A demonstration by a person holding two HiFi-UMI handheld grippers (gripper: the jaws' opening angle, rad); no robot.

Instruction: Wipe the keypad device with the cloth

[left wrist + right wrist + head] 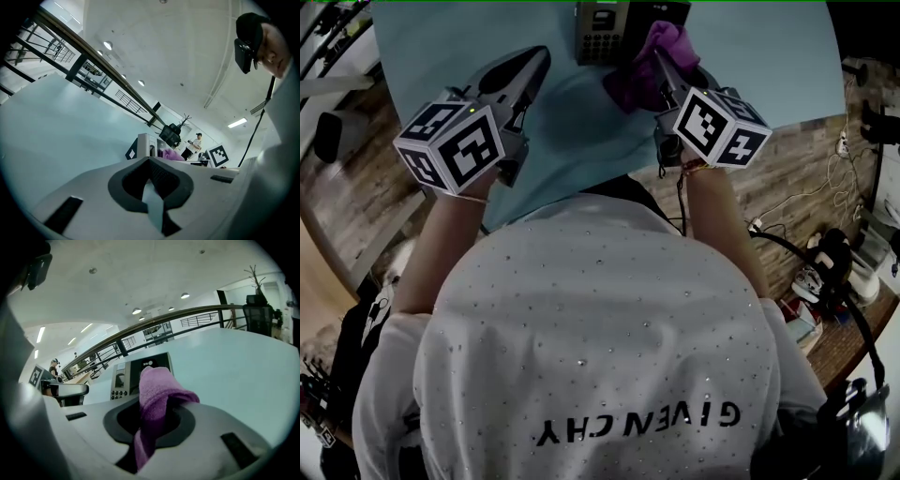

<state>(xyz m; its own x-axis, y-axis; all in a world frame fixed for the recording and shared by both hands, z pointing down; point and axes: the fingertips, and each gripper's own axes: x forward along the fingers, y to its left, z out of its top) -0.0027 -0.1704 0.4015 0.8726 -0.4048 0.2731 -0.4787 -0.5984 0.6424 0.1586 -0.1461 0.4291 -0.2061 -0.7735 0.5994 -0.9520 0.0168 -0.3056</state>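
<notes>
Cloth [636, 86] looks soft, light, limp; right gripper [659, 58] fingers are clamped on a bunched fold, a sound hold, cloth just beside the keypad device [602, 33] on the far tabletop [769, 56]. Device is probably rigid light plastic and may skid; left gripper [540, 56] fingers are closed on nothing, free to brace its casing. Only legible writing: "GIVENCHY" on the person's shirt [581, 356]; device markings too small to read.

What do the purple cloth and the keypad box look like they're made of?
Cloth: probably microfibre or terry, matte; its surface looks fuzzy and it folds softly in the right gripper. Keypad box: likely hard plastic, a grey body with a darker panel; its edges look straight and rigid.
</notes>
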